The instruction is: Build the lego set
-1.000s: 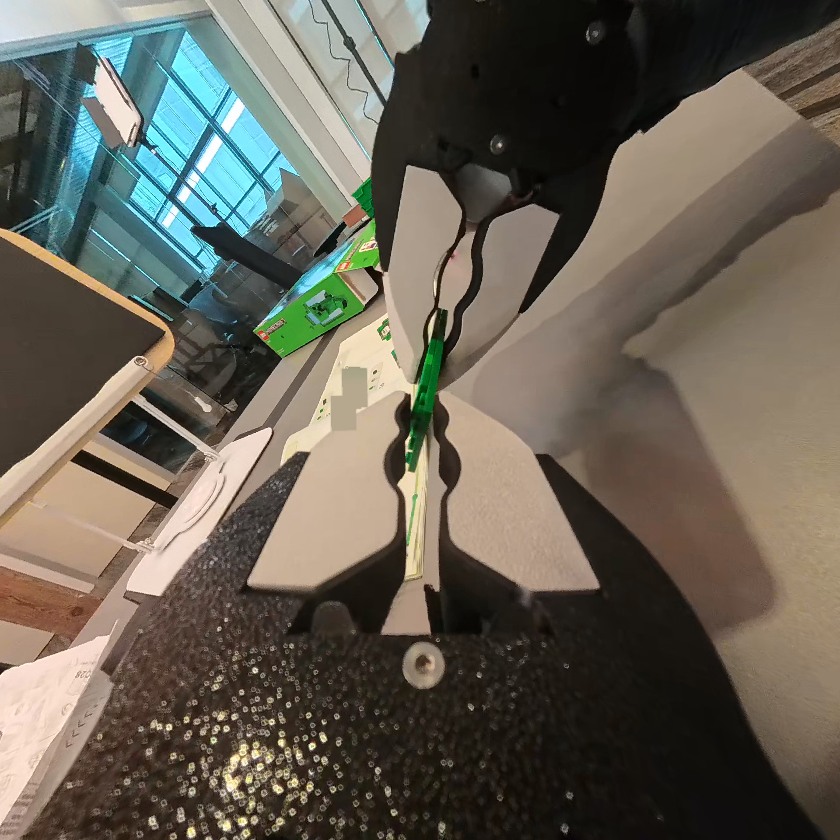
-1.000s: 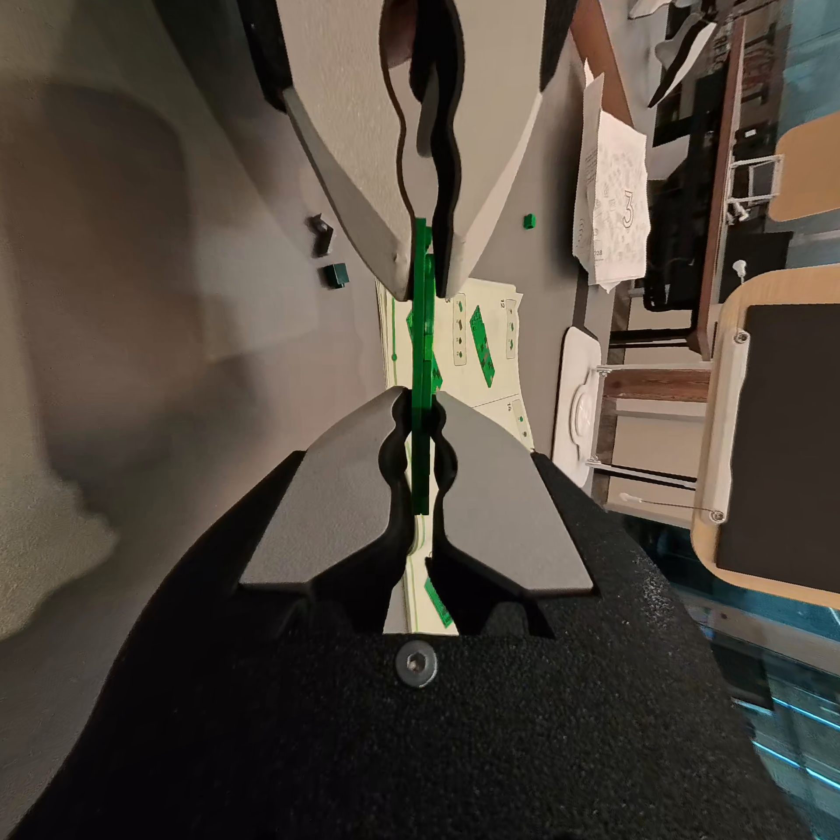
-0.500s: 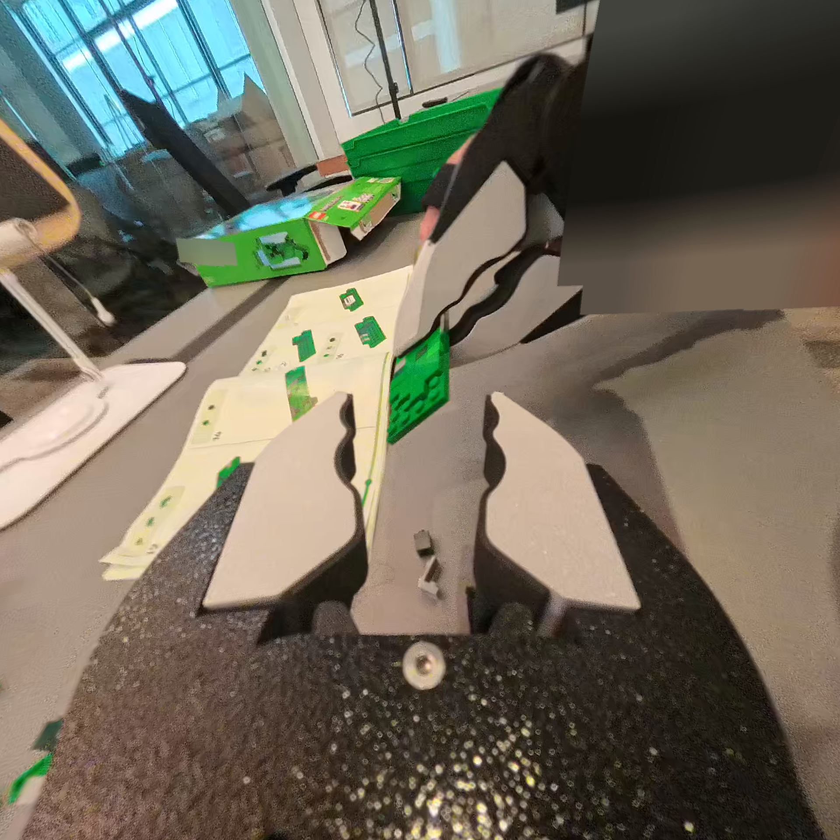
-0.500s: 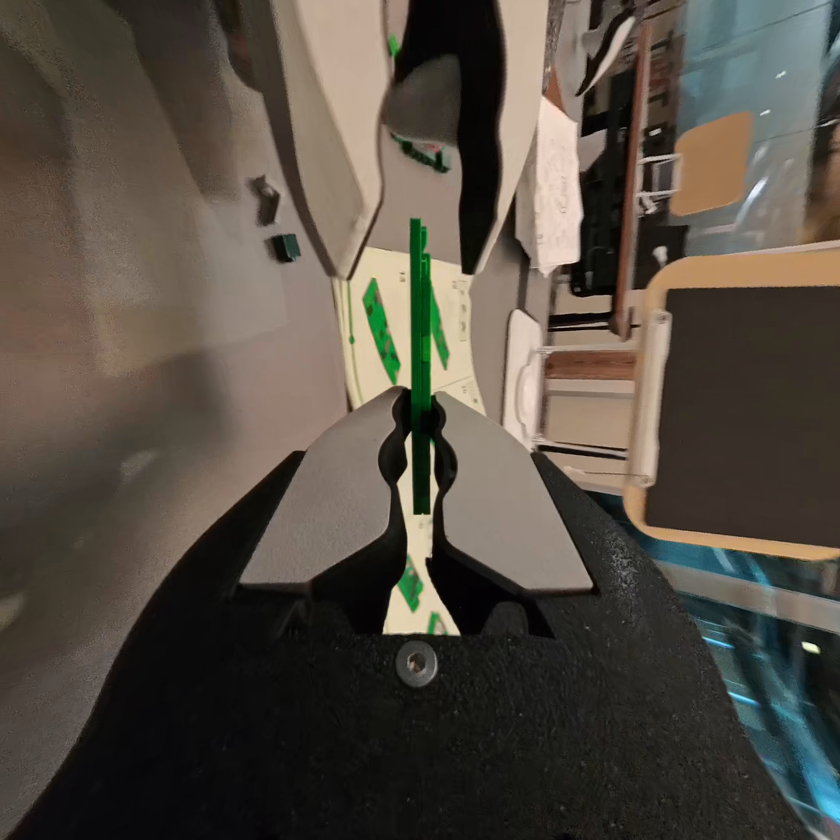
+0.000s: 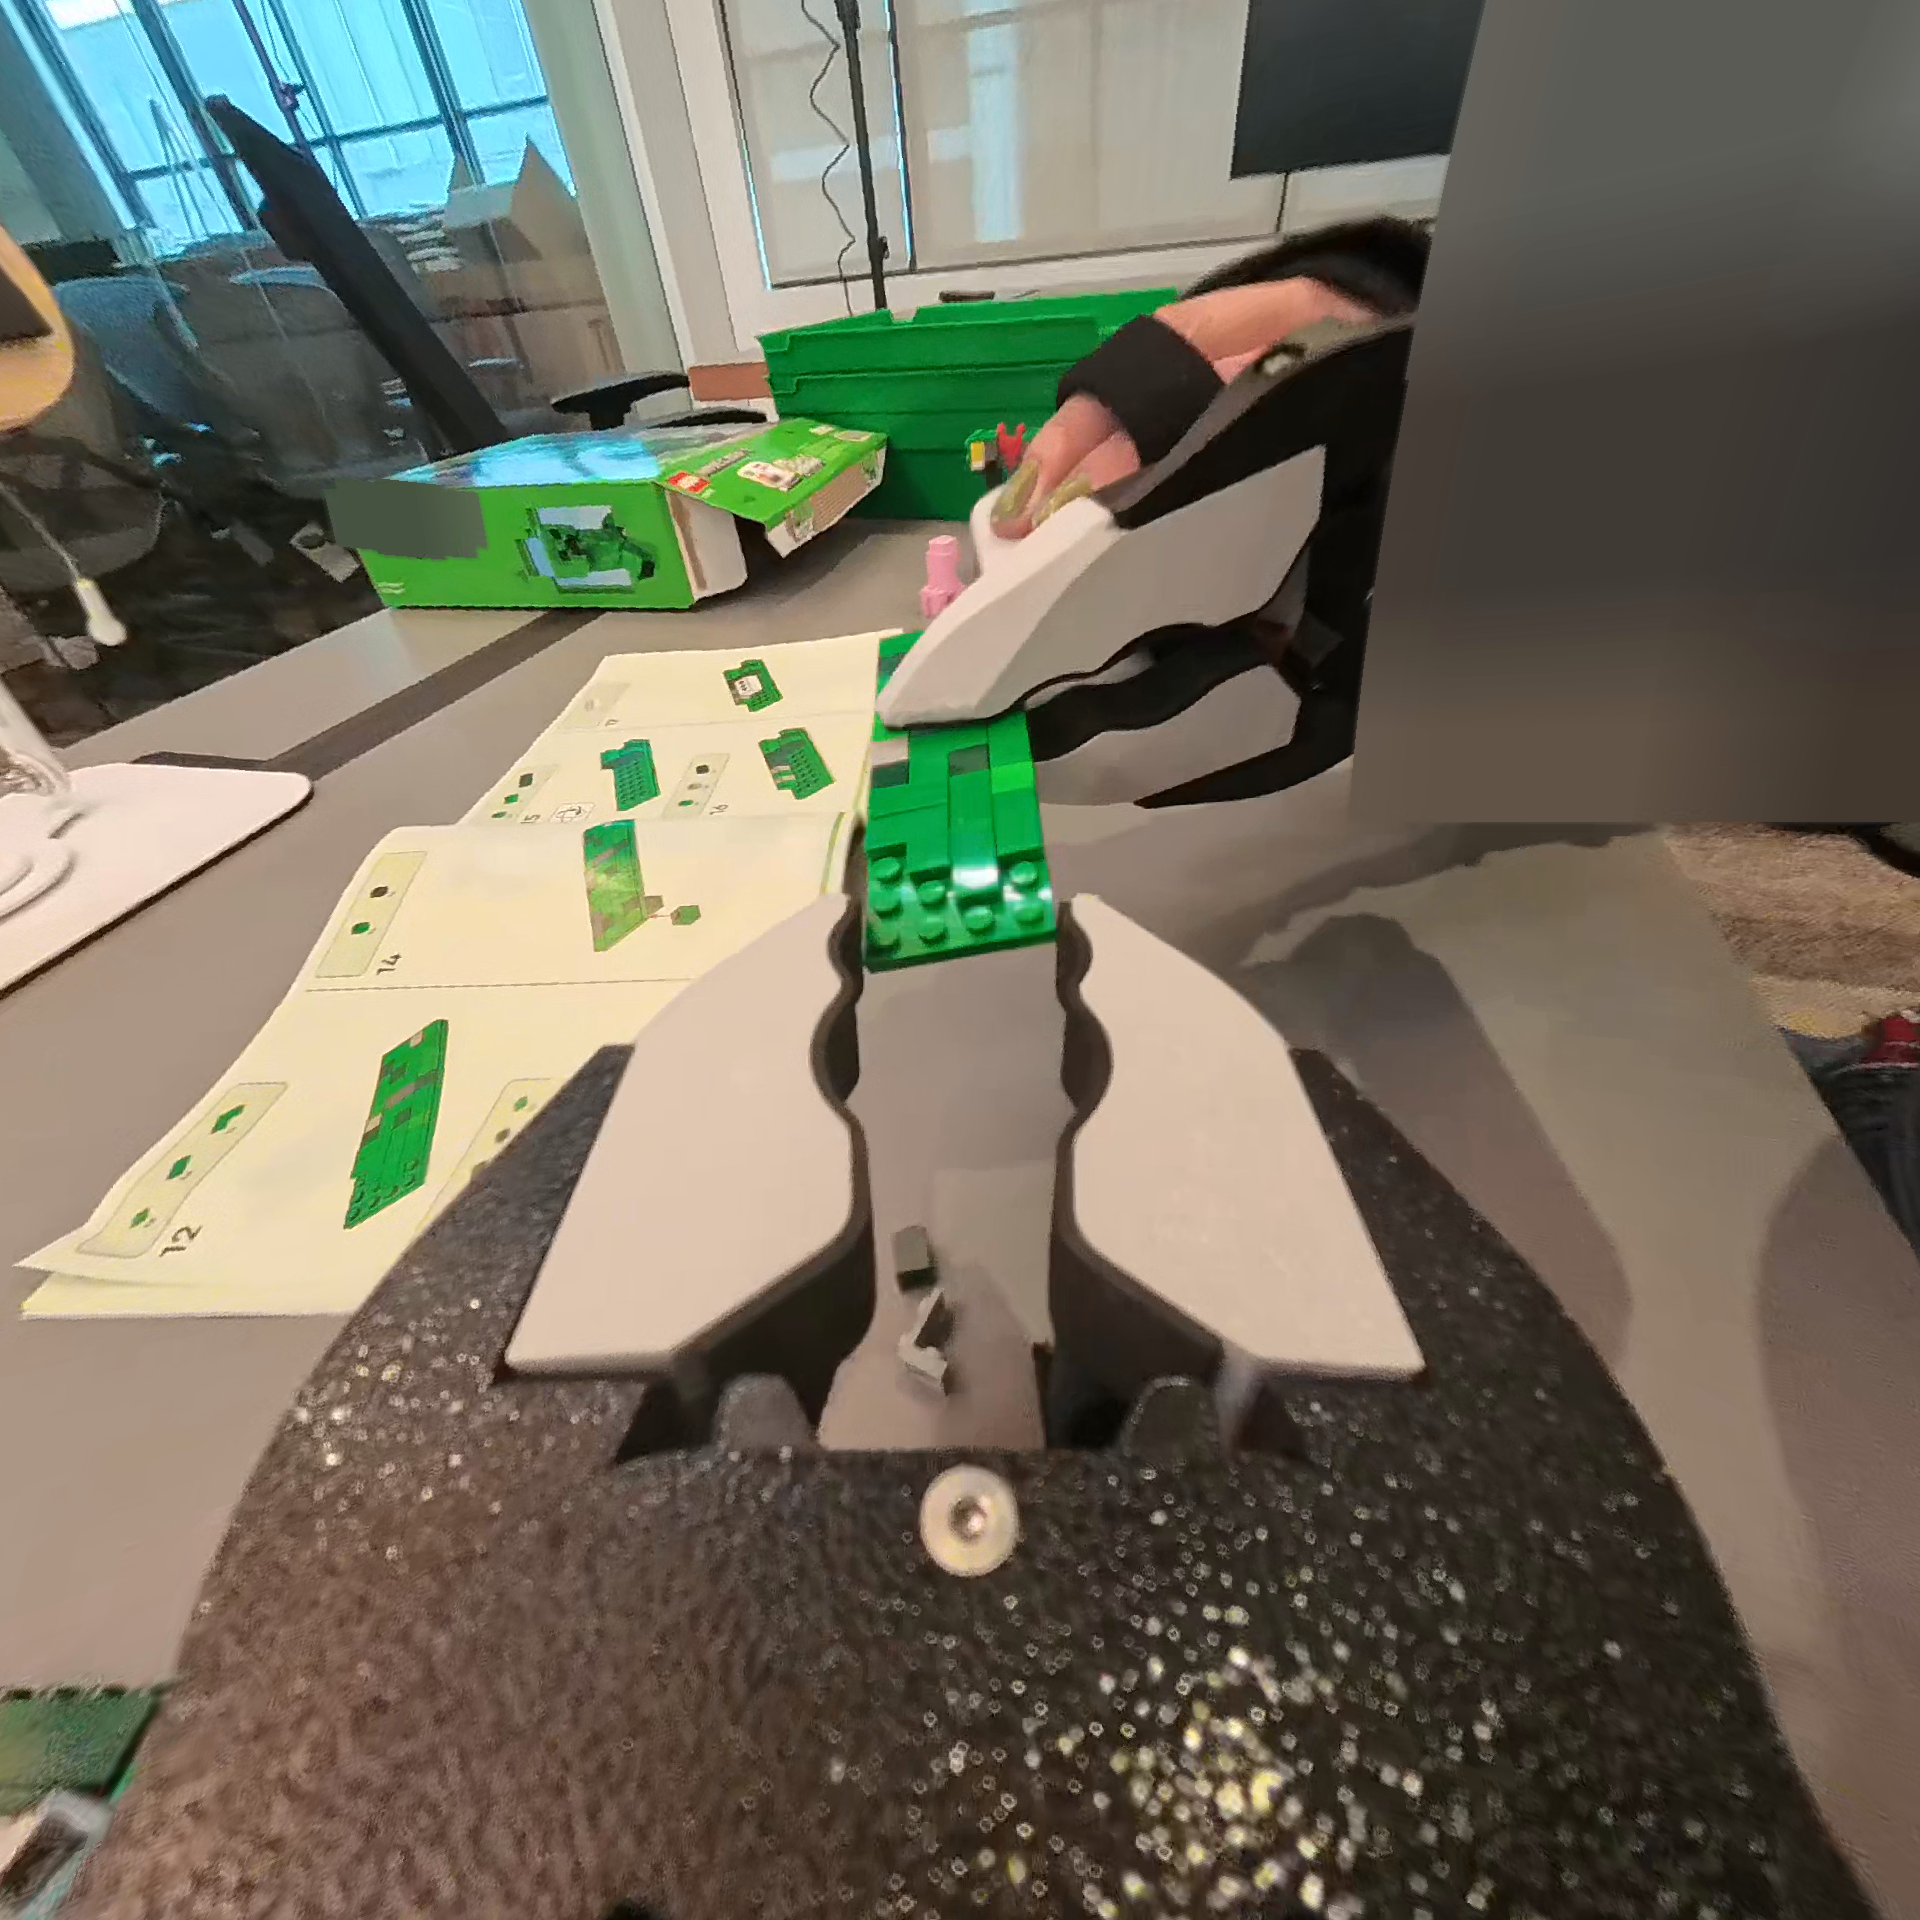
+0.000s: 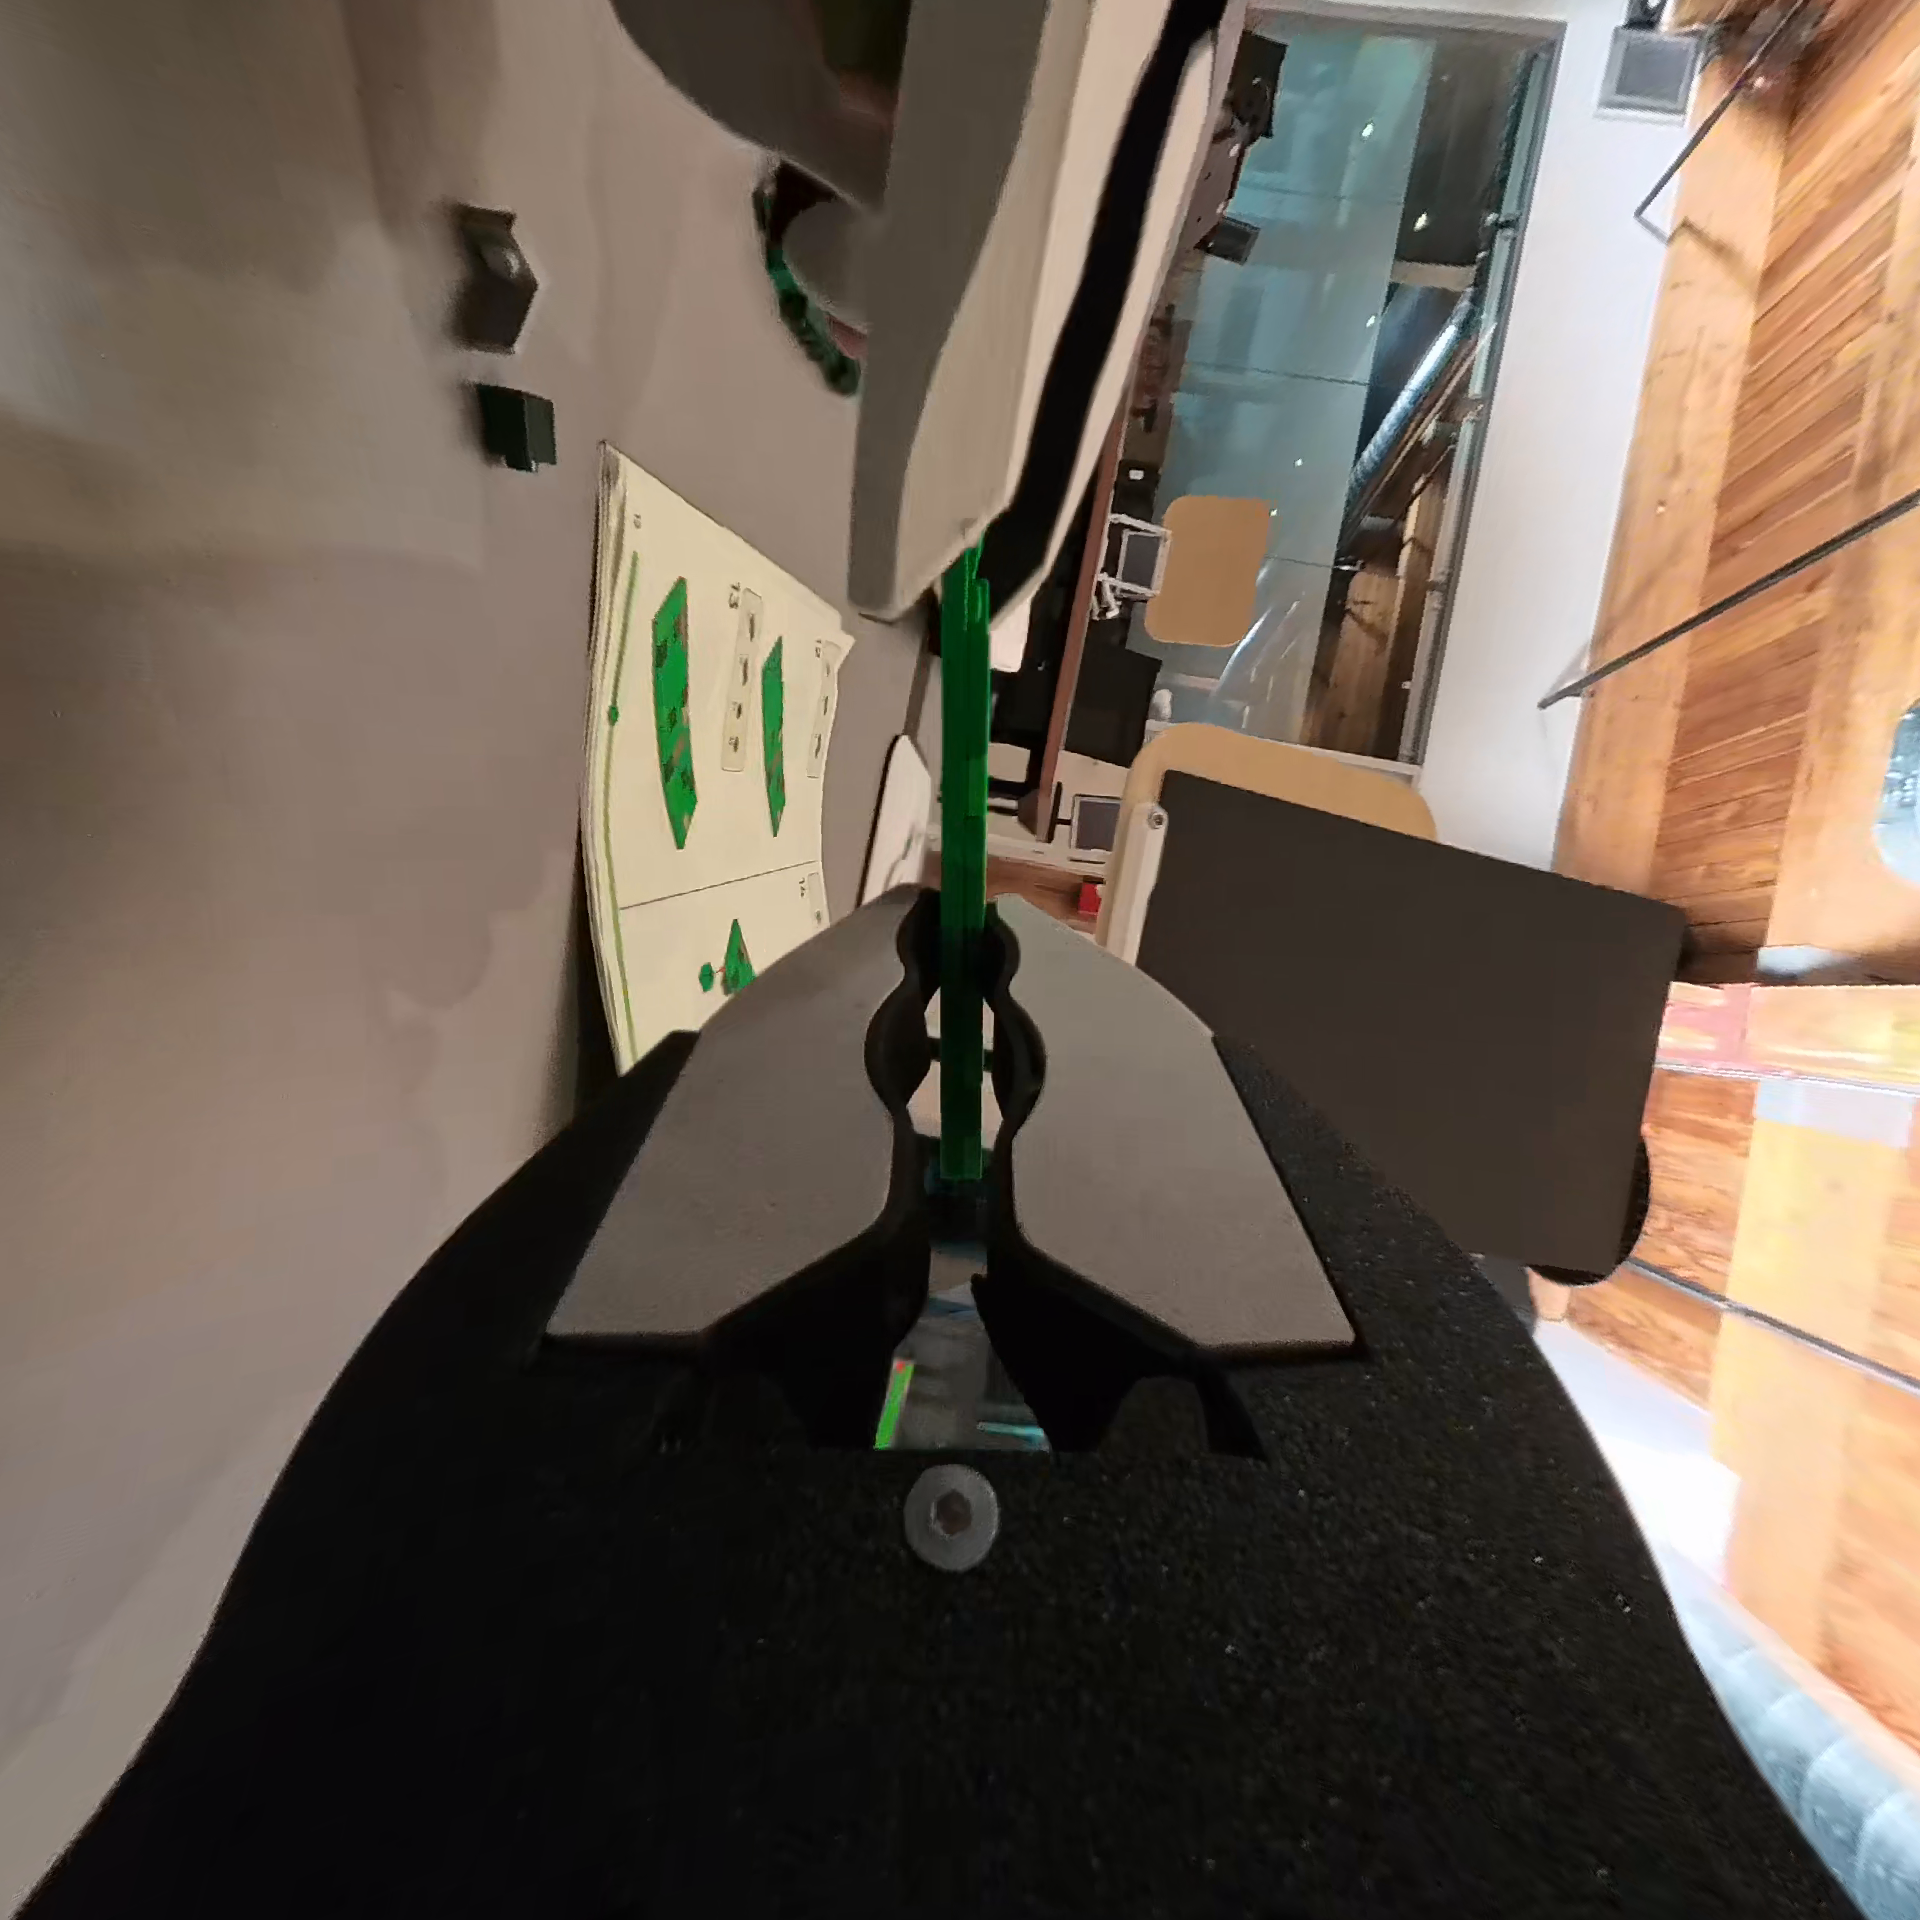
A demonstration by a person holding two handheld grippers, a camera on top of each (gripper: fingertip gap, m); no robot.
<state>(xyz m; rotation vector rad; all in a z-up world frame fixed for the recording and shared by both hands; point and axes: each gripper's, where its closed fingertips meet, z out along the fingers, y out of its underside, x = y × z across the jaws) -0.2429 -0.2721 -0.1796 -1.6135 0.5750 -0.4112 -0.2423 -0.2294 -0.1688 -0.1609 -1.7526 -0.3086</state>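
Observation:
A flat green plate assembly [image 5: 956,831] hangs level above the grey table [image 5: 1455,1039], studs up. My right gripper [image 5: 977,727] is shut on its far end, one finger above and one below. In the right wrist view that gripper [image 6: 961,925] pinches the plate [image 6: 961,779], seen edge-on. My left gripper [image 5: 961,914] has its fingertips [image 5: 821,935] against the two side edges of the plate's near end, shut on it across its width. One left finger [image 6: 935,416] covers the plate's far end in the right wrist view.
An open instruction booklet [image 5: 520,935] lies left of the plate. Two small dark pieces [image 5: 912,1252] lie on the table under my left jaws. A green box [image 5: 540,540], green bins [image 5: 935,395] and a pink figure [image 5: 943,577] stand behind. A white stand base [image 5: 135,831] is at the left.
My left gripper let go of the plate's flat faces, opened wide, turned level, and has closed in again on the plate's side edges. My right gripper kept its hold and turned the plate flat.

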